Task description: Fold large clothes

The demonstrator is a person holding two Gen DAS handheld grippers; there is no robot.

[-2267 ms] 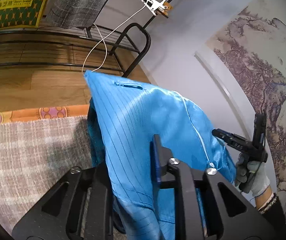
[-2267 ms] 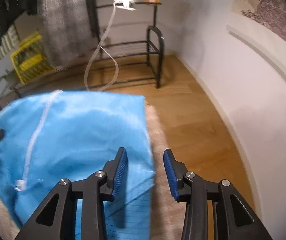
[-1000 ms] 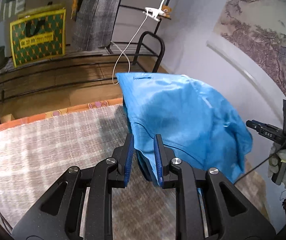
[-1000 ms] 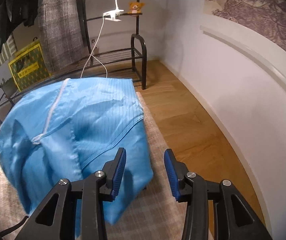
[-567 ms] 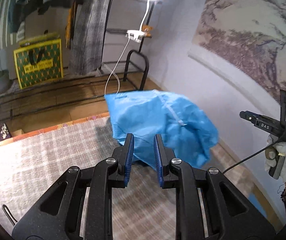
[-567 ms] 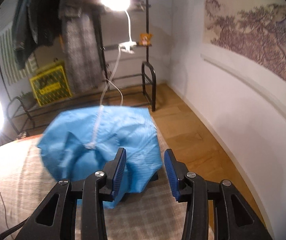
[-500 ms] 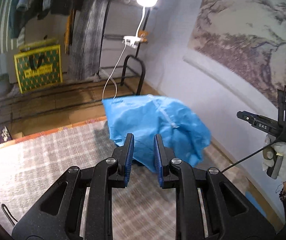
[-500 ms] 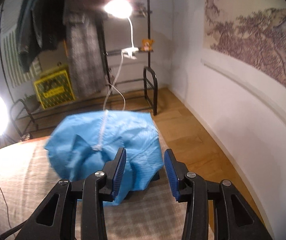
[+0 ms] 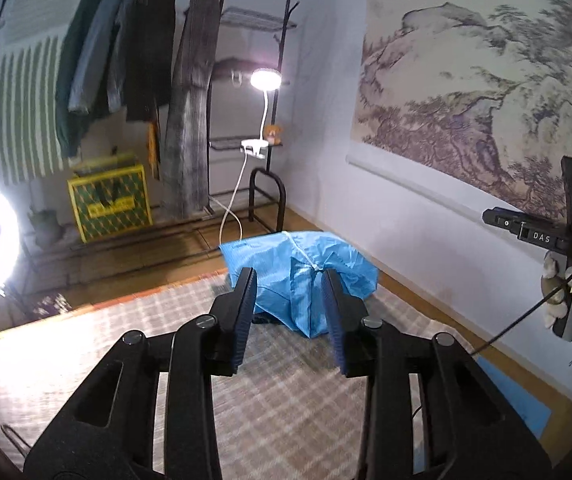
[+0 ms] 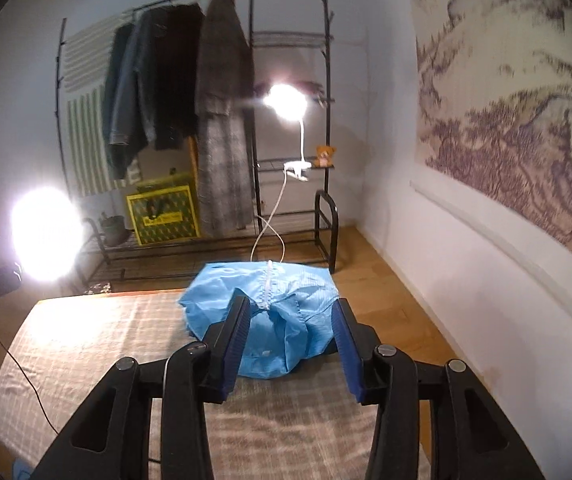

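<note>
Your left gripper (image 9: 289, 312) hangs above the checked cloth surface (image 9: 134, 360) with nothing between its blue pads, its jaws having just been opening, and your right gripper (image 10: 291, 344) is likewise spread wide and empty, its jaws having just parted a little further. The blue zip-front garment (image 10: 270, 320) lies crumpled in a heap at the far edge of that surface, well apart from both sets of fingers, with the clothes rack (image 10: 254, 80) and clip lamp (image 10: 286, 102) behind it.
</note>
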